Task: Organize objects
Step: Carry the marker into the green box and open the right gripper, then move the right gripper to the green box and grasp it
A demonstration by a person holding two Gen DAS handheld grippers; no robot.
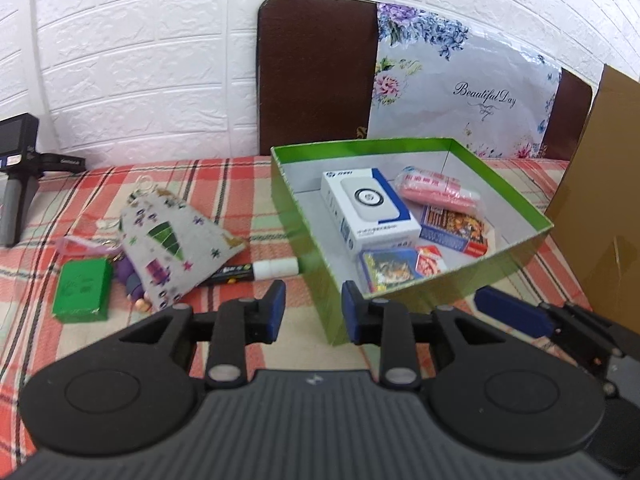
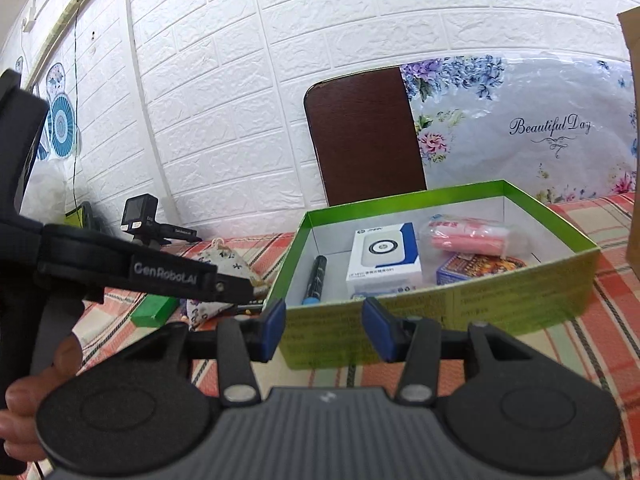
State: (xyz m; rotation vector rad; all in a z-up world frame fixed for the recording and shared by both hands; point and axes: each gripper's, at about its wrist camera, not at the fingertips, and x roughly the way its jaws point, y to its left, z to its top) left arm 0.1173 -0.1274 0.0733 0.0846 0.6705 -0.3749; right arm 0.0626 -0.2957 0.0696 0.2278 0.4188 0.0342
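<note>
We see the left claw (image 1: 313, 309) with jaws apart and empty, just before the near corner of the green box (image 1: 508, 258), the marker (image 1: 256, 271) and printed pouch (image 1: 180, 246) lying left of it, while the right claw (image 2: 324, 328), likewise parted, faces the box's front wall.

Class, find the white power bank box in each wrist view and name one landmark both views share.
Left wrist: white power bank box, centre right, inside the green box.
Right wrist: same box, centre right, beside a black marker.
Shared landmark: the "Beautiful Day" floral board.
</note>
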